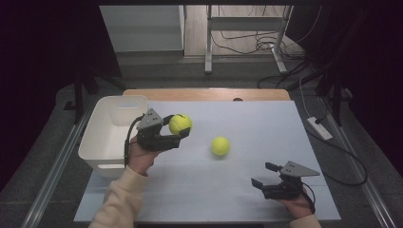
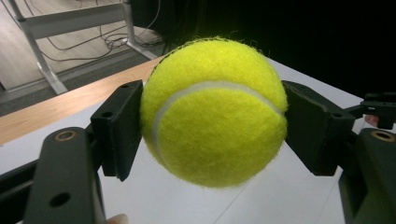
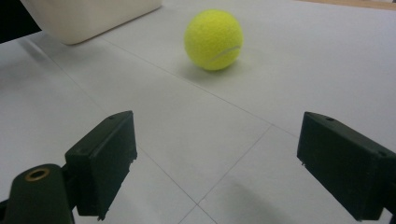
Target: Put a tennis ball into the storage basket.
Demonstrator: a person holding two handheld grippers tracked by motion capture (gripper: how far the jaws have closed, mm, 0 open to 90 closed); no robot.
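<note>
My left gripper (image 1: 177, 129) is clamped on a fuzzy yellow-green tennis ball (image 1: 180, 124), one black pad on each side, w/ the ball off the white tabletop (image 1: 266, 133), just right of the white plastic bin (image 1: 111, 135). In the left gripper view the ball (image 2: 214, 112) bulges past both pads (image 2: 122, 126), so the hold is on its widest part only, no support below.

My right gripper (image 1: 267, 175) sits low near the tabletop's front right, jaws wide, nothing between them. It faces a second yellow-green tennis ball (image 3: 214, 39) resting mid-tabletop, well apart from it.

Risks, as I judge: round felt + flat pads = ball could squirt out if I jerk or ease the squeeze; it'd roll off the edge. Swinging over the bin rim (image 1: 126, 99) too low could knock it loose.

Ball's a sphere, so no long axis & no real heading; its white seam runs roughly across, pad to pad.
</note>
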